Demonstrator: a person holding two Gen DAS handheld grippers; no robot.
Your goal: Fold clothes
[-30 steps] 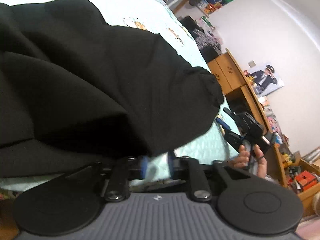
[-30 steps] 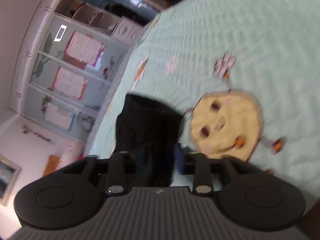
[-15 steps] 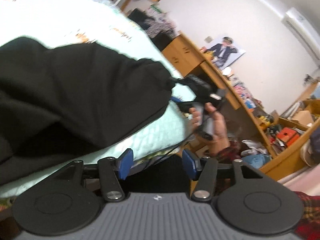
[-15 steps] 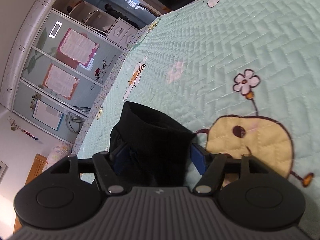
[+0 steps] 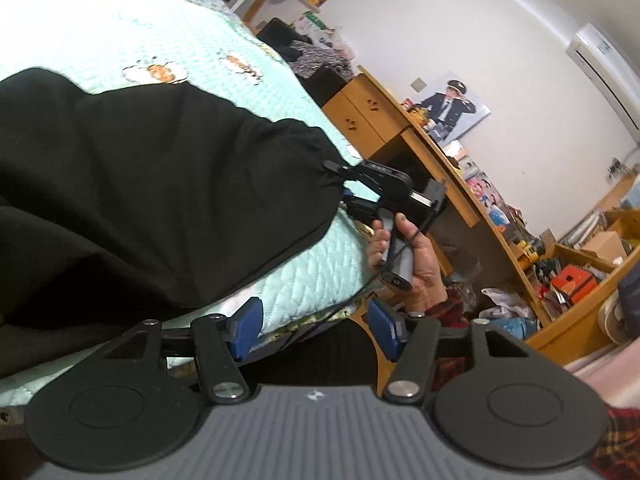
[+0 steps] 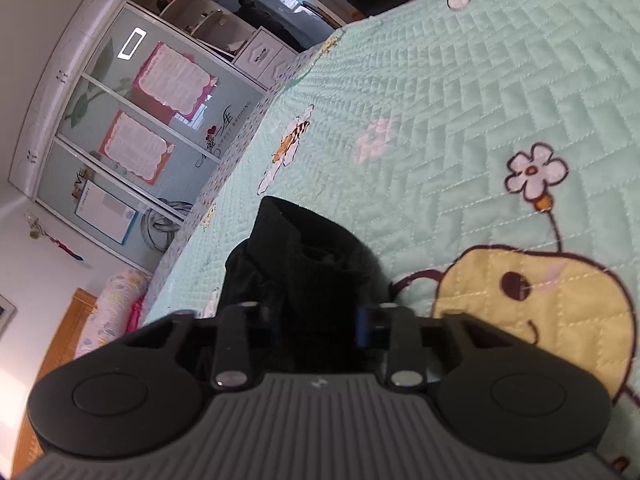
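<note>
A black garment [image 5: 152, 200] lies spread on the mint quilted bed [image 5: 120, 32], reaching the bed's near edge. My left gripper [image 5: 314, 328] hangs open just off that edge, with nothing between its blue pads [image 5: 246, 326]. In the left wrist view a hand [image 5: 416, 264] holds my right gripper [image 5: 340, 184] against the garment's gathered cuff. Seen from the right wrist, the bunched black cuff [image 6: 316, 276] fills the gap of the right gripper [image 6: 318, 326], whose jaws stand narrowed onto the cloth. Its left pad is hidden by fabric.
The quilt [image 6: 480, 120] carries flower and yellow cartoon prints. A wooden desk [image 5: 400, 136] with cluttered shelves stands right of the bed. Glass wardrobe doors [image 6: 132, 132] and a rolled pillow [image 6: 112, 312] lie beyond the bed's far side.
My left gripper opened, let go of the cloth and drew back off the bed edge. My right gripper widened half a second ago and has narrowed onto the cuff again.
</note>
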